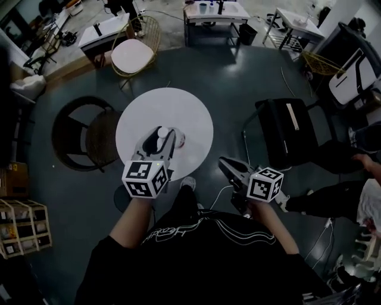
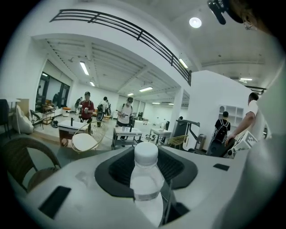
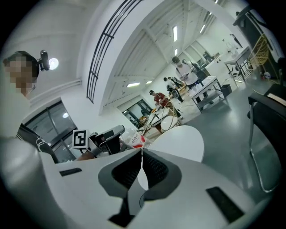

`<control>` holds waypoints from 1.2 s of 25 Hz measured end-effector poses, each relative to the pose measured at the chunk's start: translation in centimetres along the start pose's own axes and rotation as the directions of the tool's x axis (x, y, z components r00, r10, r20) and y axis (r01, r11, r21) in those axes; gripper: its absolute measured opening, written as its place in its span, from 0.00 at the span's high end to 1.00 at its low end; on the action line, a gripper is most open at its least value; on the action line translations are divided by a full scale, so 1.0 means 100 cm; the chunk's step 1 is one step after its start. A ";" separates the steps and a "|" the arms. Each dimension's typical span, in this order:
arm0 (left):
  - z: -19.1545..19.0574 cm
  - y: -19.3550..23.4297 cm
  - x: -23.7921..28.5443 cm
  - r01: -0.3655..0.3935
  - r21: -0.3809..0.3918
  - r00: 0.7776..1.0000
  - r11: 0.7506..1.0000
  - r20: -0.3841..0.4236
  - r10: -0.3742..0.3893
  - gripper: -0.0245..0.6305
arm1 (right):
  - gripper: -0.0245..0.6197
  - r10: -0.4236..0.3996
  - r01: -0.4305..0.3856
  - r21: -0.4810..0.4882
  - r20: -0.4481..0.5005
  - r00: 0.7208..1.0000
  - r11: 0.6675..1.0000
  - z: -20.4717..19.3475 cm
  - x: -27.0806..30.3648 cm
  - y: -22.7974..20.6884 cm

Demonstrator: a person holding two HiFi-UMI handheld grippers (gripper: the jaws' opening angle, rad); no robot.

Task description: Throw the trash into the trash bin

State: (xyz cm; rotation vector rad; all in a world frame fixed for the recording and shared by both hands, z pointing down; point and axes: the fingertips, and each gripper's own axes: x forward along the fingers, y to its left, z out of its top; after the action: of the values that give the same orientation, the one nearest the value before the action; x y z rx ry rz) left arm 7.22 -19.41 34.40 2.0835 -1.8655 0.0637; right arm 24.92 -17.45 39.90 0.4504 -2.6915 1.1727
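Note:
A clear plastic bottle (image 2: 145, 183) with a white cap stands between the jaws of my left gripper (image 2: 146, 157), which is shut on it. In the head view the left gripper (image 1: 162, 140) carries the bottle (image 1: 161, 133) over the near part of the round white table (image 1: 178, 110). A red and white bit (image 1: 180, 140) shows beside its right jaw; I cannot tell whether it belongs to the bottle. My right gripper (image 1: 224, 162) hangs off the table's near right edge. Its jaws (image 3: 141, 156) are shut with nothing between them.
A dark round chair (image 1: 86, 136) stands left of the table, a wire chair with a white seat (image 1: 134, 53) behind it, and a black chair (image 1: 292, 128) to the right. A small black bin (image 1: 247, 33) sits by the far desk (image 1: 215, 13). A person's leg (image 1: 333, 199) reaches in at right.

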 end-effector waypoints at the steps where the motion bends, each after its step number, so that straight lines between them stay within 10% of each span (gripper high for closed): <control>1: -0.001 -0.001 -0.012 -0.010 -0.010 1.000 1.000 0.010 0.010 0.73 | 0.91 0.016 -0.016 -0.009 -0.008 1.000 1.000 -0.003 0.001 0.005; 15: -0.017 0.044 -0.174 -0.273 -0.080 0.955 0.959 0.097 0.280 0.73 | 0.91 0.236 -0.243 -0.007 -0.209 0.949 0.970 -0.073 0.071 0.081; 30: -0.100 0.165 -0.319 -0.552 -0.242 0.826 0.798 -0.027 0.563 0.73 | 0.91 0.302 -0.395 -0.064 -0.536 0.788 0.916 -0.180 0.201 0.170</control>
State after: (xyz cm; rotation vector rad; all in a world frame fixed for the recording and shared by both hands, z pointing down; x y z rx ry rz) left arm -11.22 12.65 39.25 1.3275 -2.3272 -0.0671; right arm 0.89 2.65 45.92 -0.3725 -2.4055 0.9427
